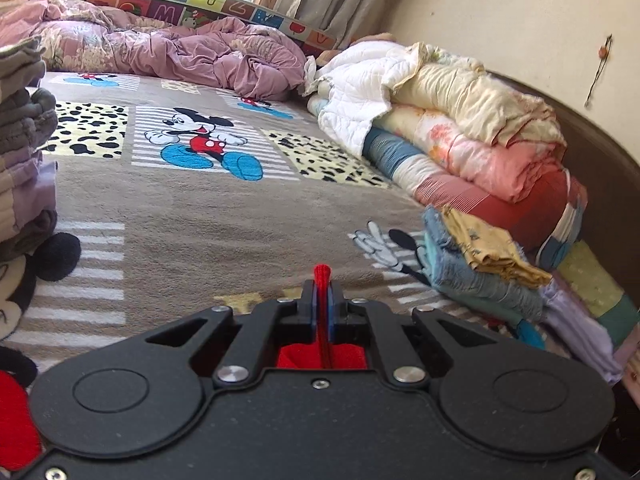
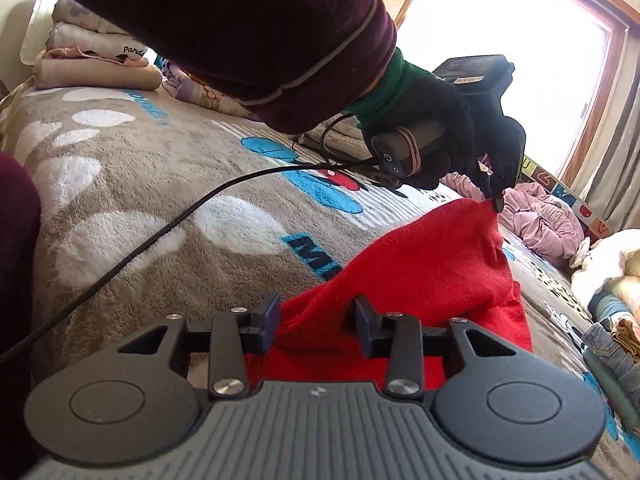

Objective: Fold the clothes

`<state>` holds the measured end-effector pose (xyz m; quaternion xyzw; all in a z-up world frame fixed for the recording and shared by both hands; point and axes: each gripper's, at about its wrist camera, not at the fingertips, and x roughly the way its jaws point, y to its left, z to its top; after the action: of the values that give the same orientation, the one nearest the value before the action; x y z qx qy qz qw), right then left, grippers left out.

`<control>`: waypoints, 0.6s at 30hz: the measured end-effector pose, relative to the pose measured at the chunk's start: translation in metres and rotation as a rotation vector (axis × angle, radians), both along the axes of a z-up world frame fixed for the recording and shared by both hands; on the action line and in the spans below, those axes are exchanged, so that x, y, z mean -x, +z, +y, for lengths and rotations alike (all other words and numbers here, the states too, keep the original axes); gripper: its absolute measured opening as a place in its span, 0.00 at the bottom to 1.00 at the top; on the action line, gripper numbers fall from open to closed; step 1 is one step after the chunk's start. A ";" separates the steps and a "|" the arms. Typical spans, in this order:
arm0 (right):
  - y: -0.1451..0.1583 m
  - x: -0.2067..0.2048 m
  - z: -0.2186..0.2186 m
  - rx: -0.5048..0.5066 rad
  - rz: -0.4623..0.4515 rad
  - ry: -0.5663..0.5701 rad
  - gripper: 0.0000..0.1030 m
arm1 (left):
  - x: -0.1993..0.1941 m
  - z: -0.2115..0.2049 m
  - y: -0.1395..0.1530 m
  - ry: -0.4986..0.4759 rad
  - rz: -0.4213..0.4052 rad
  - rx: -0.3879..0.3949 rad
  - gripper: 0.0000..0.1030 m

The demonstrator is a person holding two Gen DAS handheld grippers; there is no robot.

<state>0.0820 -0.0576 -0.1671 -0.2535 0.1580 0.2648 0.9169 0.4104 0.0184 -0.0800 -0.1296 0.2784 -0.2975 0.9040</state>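
A red fleece cloth (image 2: 420, 264) is stretched between my two grippers over the bed. My left gripper (image 1: 321, 282) is shut on a thin edge of the red cloth (image 1: 320, 354). In the right wrist view that left gripper (image 2: 495, 198), held by a black-gloved hand (image 2: 432, 120), pinches the cloth's far corner and lifts it. My right gripper (image 2: 318, 312) has its jaws part-way closed, and a thick bunch of the cloth's near edge fills the gap between the pads. The rest of the cloth sags onto the blanket.
The bed wears a brown cartoon-mouse blanket (image 1: 208, 216). Folded clothes are stacked at the left (image 1: 24, 128). At the right are folded quilts (image 1: 472, 128) and a small pile with jeans (image 1: 472, 268). A crumpled purple duvet (image 1: 180, 48) lies at the far end. A black cable (image 2: 160, 236) crosses the blanket.
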 end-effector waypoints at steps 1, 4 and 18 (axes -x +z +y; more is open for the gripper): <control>0.000 0.000 -0.001 -0.007 0.004 -0.001 0.39 | -0.002 0.002 -0.002 0.001 0.002 0.030 0.02; -0.001 -0.003 -0.002 -0.027 0.017 -0.007 0.40 | -0.014 -0.002 -0.021 0.020 0.067 -0.031 0.02; 0.033 -0.001 -0.048 -0.326 0.060 -0.036 0.61 | 0.079 0.052 -0.018 0.204 0.110 -0.057 0.13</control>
<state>0.0829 -0.1051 -0.1341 -0.0904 0.1449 0.2781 0.9452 0.3315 0.0705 -0.0982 -0.1478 0.3213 -0.1883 0.9162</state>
